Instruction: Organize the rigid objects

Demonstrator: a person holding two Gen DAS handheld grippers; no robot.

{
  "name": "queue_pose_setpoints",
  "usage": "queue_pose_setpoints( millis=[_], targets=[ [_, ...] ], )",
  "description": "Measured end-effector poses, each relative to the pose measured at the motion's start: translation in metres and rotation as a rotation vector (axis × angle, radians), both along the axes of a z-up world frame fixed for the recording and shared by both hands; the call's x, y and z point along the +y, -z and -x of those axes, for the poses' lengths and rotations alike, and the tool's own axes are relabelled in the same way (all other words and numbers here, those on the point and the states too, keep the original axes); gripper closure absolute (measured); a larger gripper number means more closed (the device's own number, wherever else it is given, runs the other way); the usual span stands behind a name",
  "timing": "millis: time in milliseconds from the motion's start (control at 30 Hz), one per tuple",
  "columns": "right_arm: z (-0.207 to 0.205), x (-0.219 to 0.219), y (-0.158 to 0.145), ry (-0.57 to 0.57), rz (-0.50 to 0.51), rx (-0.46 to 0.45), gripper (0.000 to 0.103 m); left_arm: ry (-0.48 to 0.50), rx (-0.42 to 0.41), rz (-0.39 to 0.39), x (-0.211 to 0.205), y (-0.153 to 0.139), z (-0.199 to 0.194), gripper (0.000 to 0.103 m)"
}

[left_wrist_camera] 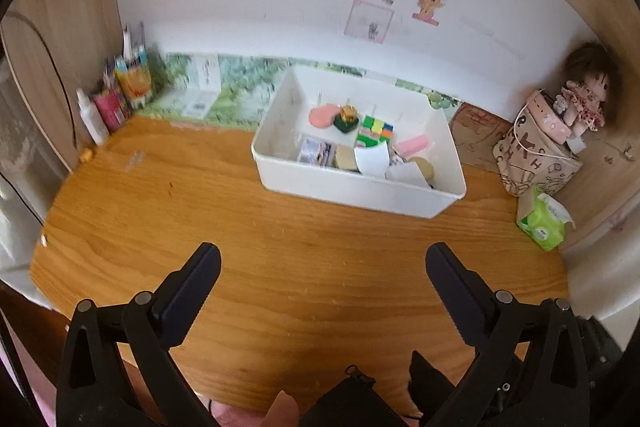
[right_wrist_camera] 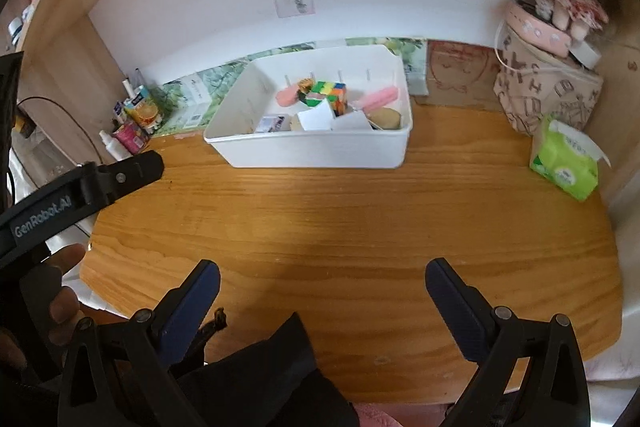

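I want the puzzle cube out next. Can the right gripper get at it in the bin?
Probably yes: the right gripper is open and empty, the white bin has no lid, and the puzzle cube lies on top, uncovered.

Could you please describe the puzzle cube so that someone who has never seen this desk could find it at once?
Start at the white bin standing at the back of the wooden desk, against the wall. Among the small things inside it, look toward its far side, between a round pink piece and a long pink bar. The puzzle cube is the only item chequered in green, yellow and orange squares.
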State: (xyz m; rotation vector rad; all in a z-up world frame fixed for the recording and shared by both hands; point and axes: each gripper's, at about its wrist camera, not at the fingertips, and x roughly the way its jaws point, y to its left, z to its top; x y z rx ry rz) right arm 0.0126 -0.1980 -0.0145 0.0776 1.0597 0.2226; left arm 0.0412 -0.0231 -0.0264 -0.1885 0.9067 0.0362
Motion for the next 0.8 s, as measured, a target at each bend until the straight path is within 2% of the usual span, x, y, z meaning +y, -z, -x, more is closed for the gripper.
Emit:
queue_pose_setpoints(
  millis=[267,433,633,800],
  targets=[
    [-0.034,0.002,0.0,0.015,0.016,-0.012,0.0,-0.004,-0.032,-0.065,-0.001,-0.004,-0.019,0.001],
    [-0.055,0.011,0.008,-0.012,0.045,0.017,0.0,-0.024,-0.025,-0.066,0.0,-0.001,-0.026,0.001],
    [-0.059,0.017,0.017,-0.047,0.084,0.057,0.0,0.042,-0.02,-0.045,-0.012,0.007,-0.027,0.001],
    [-0.06,0.016,0.022,-0.039,0.092,0.08,0.0,0.049,-0.028,-0.035,-0.013,0.006,-0.027,0.001]
  ],
)
